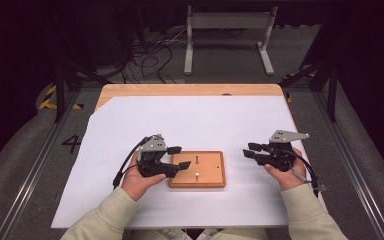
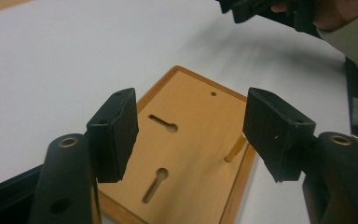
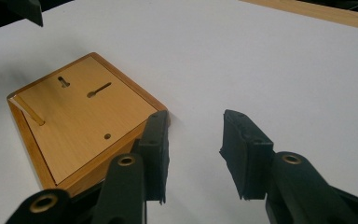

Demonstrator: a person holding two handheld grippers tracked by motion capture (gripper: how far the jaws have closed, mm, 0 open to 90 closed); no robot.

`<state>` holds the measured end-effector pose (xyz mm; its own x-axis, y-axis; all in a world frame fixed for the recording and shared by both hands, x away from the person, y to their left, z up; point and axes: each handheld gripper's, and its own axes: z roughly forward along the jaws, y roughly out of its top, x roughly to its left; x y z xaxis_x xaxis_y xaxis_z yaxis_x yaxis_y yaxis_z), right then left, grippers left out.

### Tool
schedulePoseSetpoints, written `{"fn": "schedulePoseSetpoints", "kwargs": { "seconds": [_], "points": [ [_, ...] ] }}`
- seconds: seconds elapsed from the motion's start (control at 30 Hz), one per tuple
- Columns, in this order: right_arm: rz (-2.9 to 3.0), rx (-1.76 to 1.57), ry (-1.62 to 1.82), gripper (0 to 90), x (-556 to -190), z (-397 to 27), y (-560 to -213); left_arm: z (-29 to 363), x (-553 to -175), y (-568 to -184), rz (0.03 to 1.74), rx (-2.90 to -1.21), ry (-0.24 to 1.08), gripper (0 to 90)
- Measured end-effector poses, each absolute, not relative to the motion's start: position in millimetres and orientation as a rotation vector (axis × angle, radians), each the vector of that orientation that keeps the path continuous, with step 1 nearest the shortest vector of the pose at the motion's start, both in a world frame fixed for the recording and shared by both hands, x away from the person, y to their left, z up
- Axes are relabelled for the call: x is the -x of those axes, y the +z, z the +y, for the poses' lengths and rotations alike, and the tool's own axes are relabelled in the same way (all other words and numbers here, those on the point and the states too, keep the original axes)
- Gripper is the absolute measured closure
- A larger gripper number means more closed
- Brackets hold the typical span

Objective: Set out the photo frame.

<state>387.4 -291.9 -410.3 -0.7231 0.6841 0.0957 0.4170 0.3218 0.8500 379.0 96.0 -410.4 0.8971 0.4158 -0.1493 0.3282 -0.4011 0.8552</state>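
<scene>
Both forearms wear pale cream sleeves. Each hand holds a black gripper: the left gripper (image 1: 175, 157) and the right gripper (image 1: 250, 150) both carry a grey three-cornered plate on top and trail a black cable. Their jaws are blocky black pads (image 2: 116, 133) on rounded arms with brass-ringed screw holes.

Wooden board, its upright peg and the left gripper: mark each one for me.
wooden board (image 1: 210, 176), high view, bare top face near the front edge.
peg (image 2: 235, 149), left gripper view, middle of its shaft.
left gripper (image 1: 179, 157), high view, midway between its open fingertips.
</scene>
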Motion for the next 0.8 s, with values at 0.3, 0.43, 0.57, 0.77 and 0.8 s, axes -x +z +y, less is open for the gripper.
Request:
{"fn": "schedulePoseSetpoints", "kwargs": {
  "seconds": [0.3,0.43,0.57,0.77,0.8],
  "points": [
    [2.3,-1.009,1.362,61.2,-385,-295,-411,79,-379,-423,0.439,-2.075,0.024,41.8],
    [2.299,-1.011,1.364,60.9,-385,-295,-411,72,-378,-429,0.4,-2.103,0.011,46.7],
    [2.299,-1.017,1.365,60.9,-384,-296,-411,66,-377,-434,0.37,-2.127,0.034,54.9],
    [2.296,-1.014,1.368,60.9,-384,-297,-411,57,-374,-442,0.334,-2.191,0.042,66.5],
    [2.296,-1.014,1.368,60.8,-384,-297,-411,56,-373,-444,0.324,-2.208,0.054,67.4]
  ]
}}
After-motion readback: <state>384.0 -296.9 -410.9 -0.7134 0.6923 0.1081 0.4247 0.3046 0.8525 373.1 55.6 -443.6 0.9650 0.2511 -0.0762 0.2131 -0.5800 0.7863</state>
